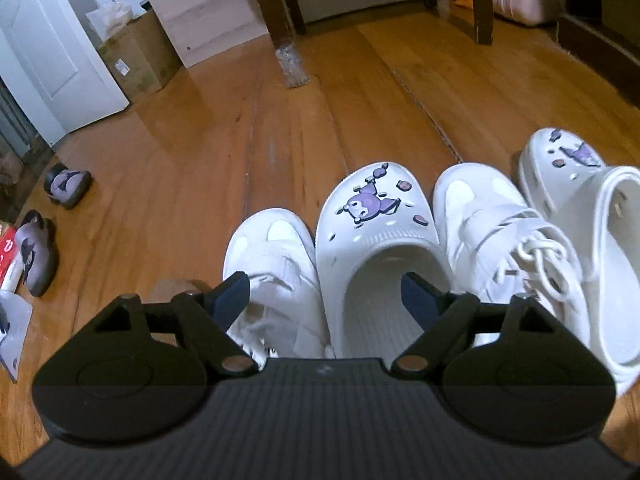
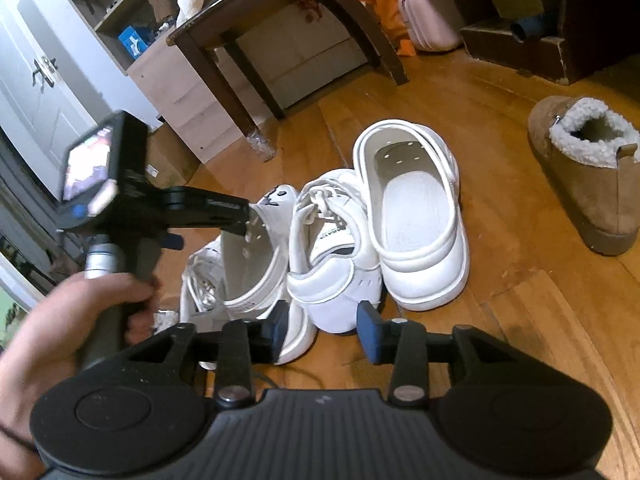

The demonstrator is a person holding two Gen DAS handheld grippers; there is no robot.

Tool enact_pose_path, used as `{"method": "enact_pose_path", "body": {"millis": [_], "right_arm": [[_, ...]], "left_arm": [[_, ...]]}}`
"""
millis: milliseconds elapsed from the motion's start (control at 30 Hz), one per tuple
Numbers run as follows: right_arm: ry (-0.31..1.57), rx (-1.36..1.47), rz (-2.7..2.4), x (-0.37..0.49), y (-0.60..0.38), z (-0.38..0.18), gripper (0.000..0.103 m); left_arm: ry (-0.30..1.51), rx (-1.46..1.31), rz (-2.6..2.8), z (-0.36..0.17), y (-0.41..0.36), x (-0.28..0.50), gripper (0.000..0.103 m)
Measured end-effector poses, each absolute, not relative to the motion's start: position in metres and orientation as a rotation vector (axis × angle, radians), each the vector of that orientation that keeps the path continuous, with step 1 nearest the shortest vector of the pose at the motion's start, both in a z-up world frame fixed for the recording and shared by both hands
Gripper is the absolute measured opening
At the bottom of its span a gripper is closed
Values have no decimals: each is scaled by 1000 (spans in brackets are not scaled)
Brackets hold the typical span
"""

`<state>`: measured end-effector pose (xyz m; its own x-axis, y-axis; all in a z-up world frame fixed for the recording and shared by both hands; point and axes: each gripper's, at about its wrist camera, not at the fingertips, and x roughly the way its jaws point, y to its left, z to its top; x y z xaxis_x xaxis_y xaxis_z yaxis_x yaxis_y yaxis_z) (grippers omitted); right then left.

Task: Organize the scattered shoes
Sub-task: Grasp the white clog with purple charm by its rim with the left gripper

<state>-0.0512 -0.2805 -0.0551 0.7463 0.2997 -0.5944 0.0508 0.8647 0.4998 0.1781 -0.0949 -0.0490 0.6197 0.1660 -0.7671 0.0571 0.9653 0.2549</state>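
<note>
Four white shoes stand in a row on the wooden floor. In the left wrist view they are a laced sneaker, a clog with a purple charm, a second sneaker and a second clog. My left gripper is open above them. One finger is left of the first sneaker and the other is inside the charm clog's opening. My right gripper is open just behind the heel of the second sneaker, and its pads do not press on it.
A brown fleece-lined boot stands alone to the right. Two purple slippers lie far left near papers. Dark table legs, a cardboard box and a pink suitcase stand beyond. A hand holds the left gripper's handle.
</note>
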Motion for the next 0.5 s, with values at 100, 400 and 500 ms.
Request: {"method": "enact_pose_path", "body": {"millis": [100, 400, 500], "right_arm": [[731, 541, 142, -50, -285, -56, 45], [757, 628, 133, -47, -303, -61, 46], [750, 646, 122, -48, -310, -60, 47]], "left_arm": [[932, 303, 72, -58, -100, 189, 57], [950, 258, 88, -71, -103, 197, 11], [937, 185, 85, -63, -96, 187, 11]]}}
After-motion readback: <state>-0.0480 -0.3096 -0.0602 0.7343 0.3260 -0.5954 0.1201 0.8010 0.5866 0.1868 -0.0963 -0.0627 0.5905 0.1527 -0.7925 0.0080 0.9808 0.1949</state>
